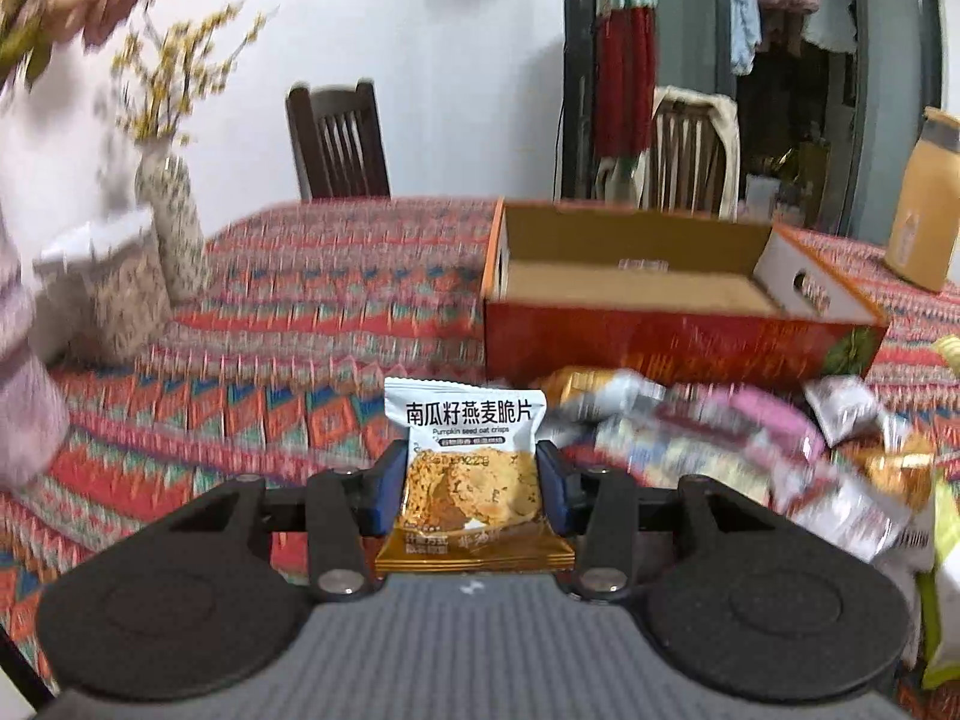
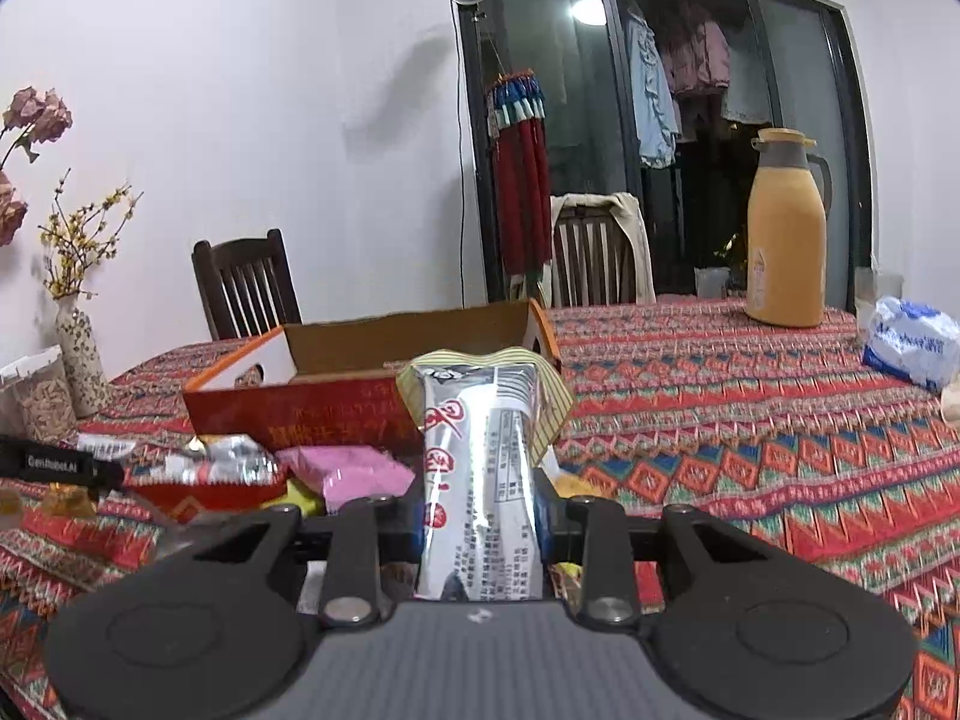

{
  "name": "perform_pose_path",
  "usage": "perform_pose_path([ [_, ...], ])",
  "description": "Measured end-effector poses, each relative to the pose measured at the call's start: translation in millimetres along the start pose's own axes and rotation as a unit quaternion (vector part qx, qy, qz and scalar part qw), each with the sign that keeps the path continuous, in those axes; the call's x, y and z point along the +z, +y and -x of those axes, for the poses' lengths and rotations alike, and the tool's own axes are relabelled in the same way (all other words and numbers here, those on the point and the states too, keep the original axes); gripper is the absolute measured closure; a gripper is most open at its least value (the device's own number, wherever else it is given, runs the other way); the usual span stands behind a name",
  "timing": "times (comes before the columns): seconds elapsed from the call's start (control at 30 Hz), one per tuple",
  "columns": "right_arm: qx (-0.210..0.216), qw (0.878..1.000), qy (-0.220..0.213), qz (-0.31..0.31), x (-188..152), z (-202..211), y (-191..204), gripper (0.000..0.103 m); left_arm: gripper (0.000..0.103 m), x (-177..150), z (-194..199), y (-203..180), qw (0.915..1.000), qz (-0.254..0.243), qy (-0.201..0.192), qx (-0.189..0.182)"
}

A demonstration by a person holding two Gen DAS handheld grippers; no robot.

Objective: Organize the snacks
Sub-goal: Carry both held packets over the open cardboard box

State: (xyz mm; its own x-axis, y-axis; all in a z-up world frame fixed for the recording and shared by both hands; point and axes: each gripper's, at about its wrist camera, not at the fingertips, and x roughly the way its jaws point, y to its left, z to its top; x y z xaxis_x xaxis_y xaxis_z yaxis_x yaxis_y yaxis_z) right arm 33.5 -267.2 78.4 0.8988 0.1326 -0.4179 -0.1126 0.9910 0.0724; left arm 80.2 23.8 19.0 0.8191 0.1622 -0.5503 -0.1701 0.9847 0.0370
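Observation:
My left gripper (image 1: 474, 468) is shut on a pumpkin seed oat crisps packet (image 1: 471, 468), white on top and orange below, held upright above the patterned tablecloth. My right gripper (image 2: 480, 510) is shut on a silver snack packet (image 2: 480, 480) with red characters and a striped yellow top edge. An open red cardboard box (image 1: 660, 336) with a bare brown floor stands beyond the left gripper; in the right wrist view the same box (image 2: 336, 402) sits behind the silver packet. A pile of loose snack packets (image 1: 750, 450) lies in front of the box, also seen as pink and silver packets (image 2: 288, 468) to the right gripper's left.
A patterned vase (image 1: 171, 222) with yellow flowers and a lidded jar (image 1: 114, 294) stand at the table's left. A tan thermos jug (image 2: 786, 234) and a blue-white plastic pack (image 2: 912, 342) sit at the far right. Two wooden chairs (image 2: 246, 282) stand behind the table.

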Motion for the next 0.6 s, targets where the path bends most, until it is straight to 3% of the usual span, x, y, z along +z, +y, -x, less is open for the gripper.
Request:
perform_pose_path([
  [0.27,0.002,0.999,-0.032,0.015,39.6,-18.6,8.6,0.072,0.057,50.2,-8.5,-18.7,0.9986,-0.018,-0.050,-0.008],
  [0.6,0.005,0.999,-0.039,0.027,102.4,-79.0,18.2,0.073,0.057,100.2,-49.1,-41.2,0.9981,-0.020,-0.054,-0.021],
])
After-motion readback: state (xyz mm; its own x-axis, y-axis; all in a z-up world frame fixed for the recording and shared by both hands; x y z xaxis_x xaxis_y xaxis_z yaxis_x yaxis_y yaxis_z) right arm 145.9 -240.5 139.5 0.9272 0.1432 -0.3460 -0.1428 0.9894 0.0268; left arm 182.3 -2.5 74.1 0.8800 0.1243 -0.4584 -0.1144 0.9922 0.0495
